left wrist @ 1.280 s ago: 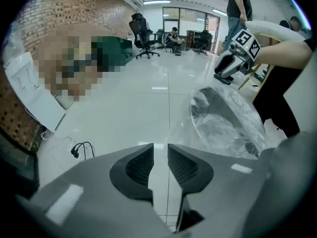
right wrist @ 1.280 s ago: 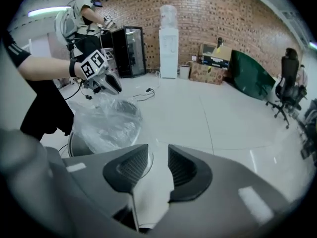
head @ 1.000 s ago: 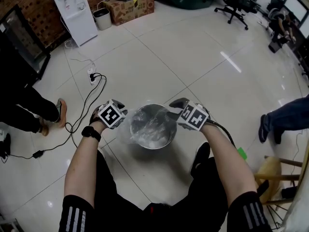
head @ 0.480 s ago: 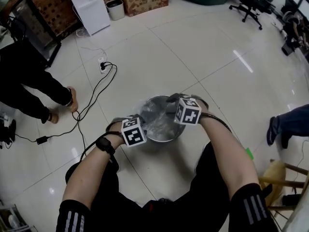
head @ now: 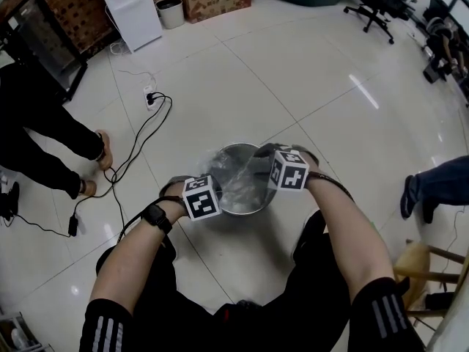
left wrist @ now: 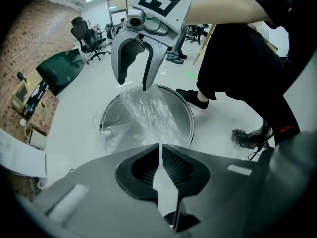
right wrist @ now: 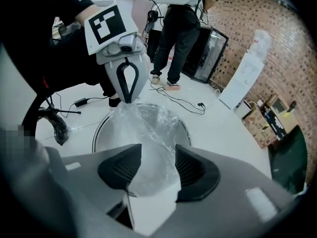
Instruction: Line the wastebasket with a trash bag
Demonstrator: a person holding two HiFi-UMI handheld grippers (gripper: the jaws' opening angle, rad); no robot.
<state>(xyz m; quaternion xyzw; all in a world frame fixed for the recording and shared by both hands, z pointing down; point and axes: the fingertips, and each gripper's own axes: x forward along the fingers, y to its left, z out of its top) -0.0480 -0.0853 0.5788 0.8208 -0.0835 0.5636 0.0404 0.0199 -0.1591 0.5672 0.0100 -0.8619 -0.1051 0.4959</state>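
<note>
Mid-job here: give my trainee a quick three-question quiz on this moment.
1. True or false: the wastebasket lies on its side.
2. Whose jaws stand apart? A. left gripper B. right gripper
3. Fill in: the film between the right gripper's jaws is the trash ____.
Key: 1 false, it stands upright. 2 B; its jaws have just been opening, and the left gripper is shut on the trash bag. 3 bag.

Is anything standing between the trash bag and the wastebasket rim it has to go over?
Nothing visible does. The trash bag already sits inside the wastebasket, its film rising past the rim. The left gripper, jaws just closed, seems to pinch the bag's edge. The right gripper, jaws just opened, stands apart around loose film.
</note>
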